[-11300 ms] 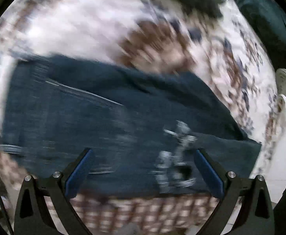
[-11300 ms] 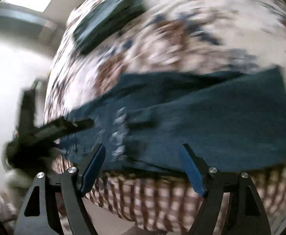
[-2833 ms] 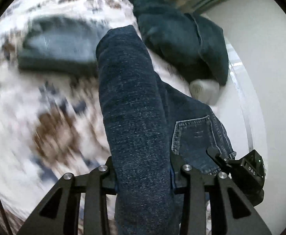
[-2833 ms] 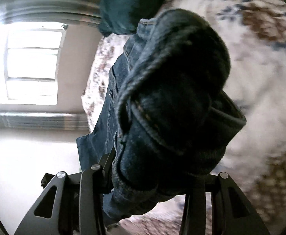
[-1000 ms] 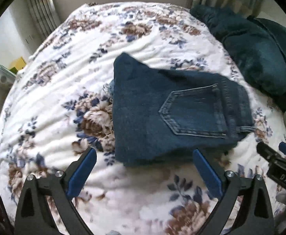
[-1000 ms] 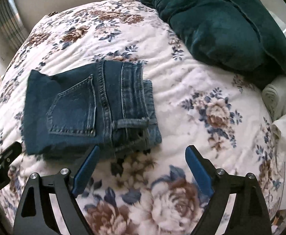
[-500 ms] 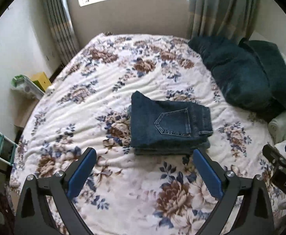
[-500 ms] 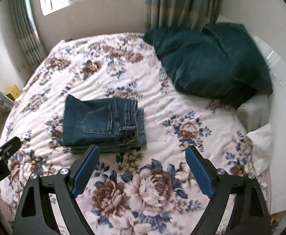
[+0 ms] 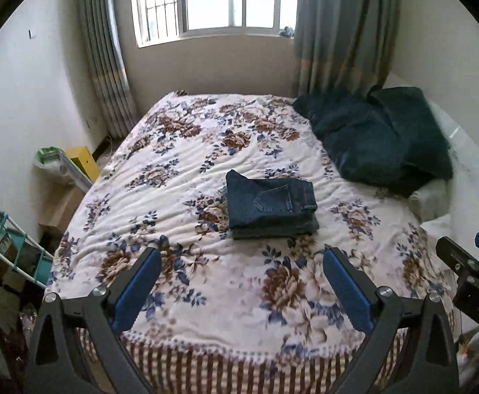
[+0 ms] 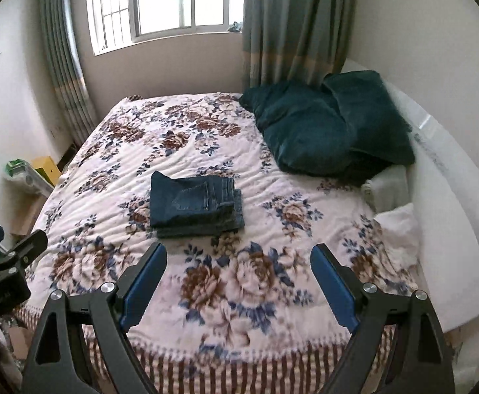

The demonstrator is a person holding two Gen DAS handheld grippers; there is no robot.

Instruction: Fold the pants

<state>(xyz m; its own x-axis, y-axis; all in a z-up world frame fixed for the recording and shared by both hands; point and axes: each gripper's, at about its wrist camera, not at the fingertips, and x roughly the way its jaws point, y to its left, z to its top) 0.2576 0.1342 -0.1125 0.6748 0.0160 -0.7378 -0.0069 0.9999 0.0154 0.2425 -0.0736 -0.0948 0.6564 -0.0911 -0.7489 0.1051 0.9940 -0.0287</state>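
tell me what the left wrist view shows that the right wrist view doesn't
Only the left wrist view shows the teal shelf rack beside the bed and the right gripper at its edge. Only the right wrist view shows the left gripper at its own edge. Both show the folded jeans on the floral bedspread, the dark green pillows, the window, and open grippers holding nothing.

the left gripper [image 9: 241,282] has matte black angular arms with triangular cut-outs near their bases, and a flat blue pad lines the inner face of each finger [image 9: 137,290]. round silver screw heads sit on the arm joints. the right gripper [image 10: 239,277] has the same black frame, blue pads and silver screws; seen from the left wrist, its body carries faint pale lettering, too blurred to read.
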